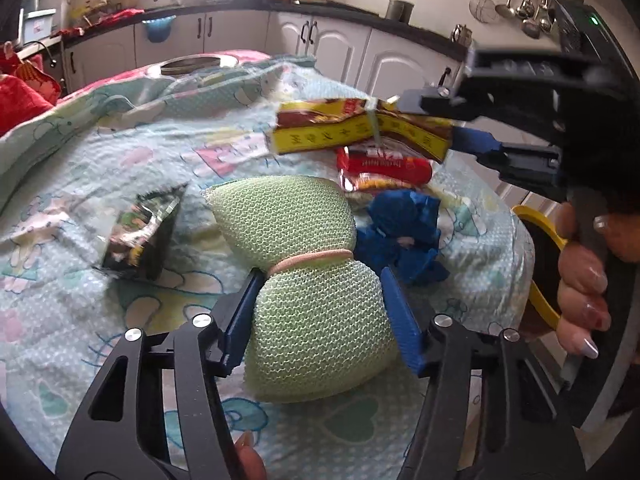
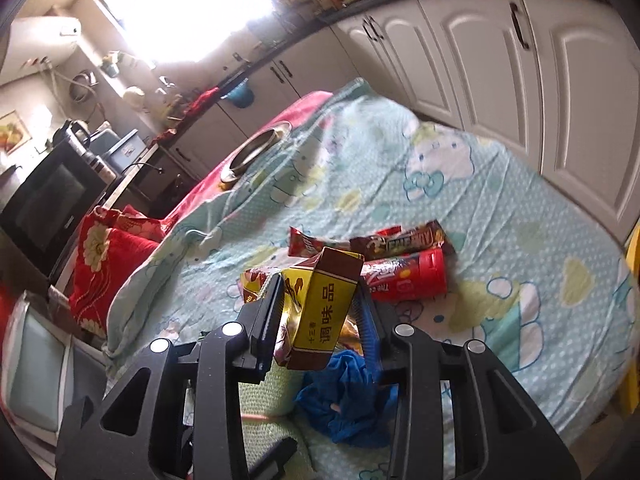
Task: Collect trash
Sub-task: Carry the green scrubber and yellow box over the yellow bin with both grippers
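Observation:
My left gripper (image 1: 320, 284) is shut on a green mesh sponge (image 1: 304, 280) tied with a pink band, resting on the patterned cloth. My right gripper (image 2: 320, 300) is shut on a yellow and brown seasoning box (image 2: 324, 316), held above the table; it also shows in the left wrist view (image 1: 352, 132). Below it lie a red can (image 2: 408, 276), a brown snack wrapper (image 2: 400, 240), a crumpled blue wrapper (image 1: 400, 232) and a green foil packet (image 1: 140, 232).
A metal bowl (image 2: 256, 152) sits at the table's far end. A red cushion (image 2: 108, 264) lies at the left. White cabinets (image 2: 520, 80) run behind the table. A yellow-rimmed bin (image 1: 540, 264) stands at the table's right edge.

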`<control>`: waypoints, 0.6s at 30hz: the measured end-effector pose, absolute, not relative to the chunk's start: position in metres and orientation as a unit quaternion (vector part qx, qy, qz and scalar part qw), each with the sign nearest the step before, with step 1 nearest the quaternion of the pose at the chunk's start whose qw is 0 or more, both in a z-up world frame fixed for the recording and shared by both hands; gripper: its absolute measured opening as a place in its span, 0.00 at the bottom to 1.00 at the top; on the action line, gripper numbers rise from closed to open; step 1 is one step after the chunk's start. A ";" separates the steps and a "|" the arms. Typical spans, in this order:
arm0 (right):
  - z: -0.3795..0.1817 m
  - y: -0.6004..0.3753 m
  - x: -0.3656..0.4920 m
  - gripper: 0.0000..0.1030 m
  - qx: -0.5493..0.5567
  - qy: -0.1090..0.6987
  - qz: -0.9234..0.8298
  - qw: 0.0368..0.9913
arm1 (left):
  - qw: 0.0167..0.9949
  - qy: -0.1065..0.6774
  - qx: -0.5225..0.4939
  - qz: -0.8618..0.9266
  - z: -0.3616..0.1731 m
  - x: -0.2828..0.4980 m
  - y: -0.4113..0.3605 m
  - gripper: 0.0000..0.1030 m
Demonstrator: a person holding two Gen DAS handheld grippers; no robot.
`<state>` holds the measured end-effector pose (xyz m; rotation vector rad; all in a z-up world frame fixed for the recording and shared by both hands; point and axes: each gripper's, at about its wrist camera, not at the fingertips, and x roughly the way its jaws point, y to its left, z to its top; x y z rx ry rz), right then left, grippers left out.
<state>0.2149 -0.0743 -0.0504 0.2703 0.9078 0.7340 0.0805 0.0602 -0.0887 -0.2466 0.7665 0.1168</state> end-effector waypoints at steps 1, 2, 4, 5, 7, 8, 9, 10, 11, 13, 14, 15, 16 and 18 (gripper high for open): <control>-0.047 -0.077 0.212 0.32 0.123 0.419 0.347 0.830 | 0.920 0.370 -0.120 0.057 -0.086 0.079 0.061 0.49; -0.044 -0.080 0.210 0.32 0.120 0.413 0.347 0.834 | 0.921 0.365 -0.119 0.057 -0.082 0.078 0.061 0.49; -0.039 -0.086 0.207 0.32 0.119 0.402 0.345 0.840 | 0.926 0.355 -0.117 0.056 -0.074 0.076 0.062 0.48; -0.036 -0.090 0.206 0.32 0.119 0.397 0.345 0.842 | 0.927 0.352 -0.115 0.057 -0.072 0.075 0.062 0.48; -0.032 -0.095 0.203 0.32 0.119 0.389 0.345 0.846 | 0.933 0.339 -0.109 0.058 -0.063 0.074 0.061 0.48; -0.029 -0.099 0.201 0.32 0.119 0.383 0.343 0.849 | 0.934 0.335 -0.107 0.058 -0.060 0.075 0.061 0.48; -0.026 -0.103 0.200 0.32 0.118 0.379 0.342 0.852 | 0.936 0.331 -0.105 0.058 -0.057 0.075 0.060 0.48; -0.024 -0.106 0.198 0.32 0.117 0.374 0.341 0.854 | 0.938 0.326 -0.103 0.057 -0.054 0.075 0.059 0.48; -0.020 -0.112 0.196 0.32 0.115 0.368 0.339 0.858 | 0.939 0.322 -0.102 0.056 -0.052 0.076 0.058 0.48; -0.015 -0.120 0.194 0.32 0.112 0.358 0.335 0.865 | 0.942 0.316 -0.099 0.055 -0.047 0.077 0.056 0.48; -0.012 -0.125 0.193 0.32 0.112 0.353 0.332 0.868 | 0.944 0.311 -0.096 0.054 -0.044 0.077 0.054 0.48; -0.010 -0.128 0.192 0.32 0.112 0.349 0.330 0.870 | 0.945 0.308 -0.095 0.052 -0.041 0.078 0.053 0.48; -0.007 -0.133 0.191 0.32 0.112 0.345 0.327 0.873 | 0.946 0.306 -0.095 0.051 -0.040 0.079 0.052 0.48; -0.003 -0.141 0.190 0.32 0.111 0.338 0.323 0.877 | 0.948 0.300 -0.094 0.048 -0.035 0.081 0.049 0.48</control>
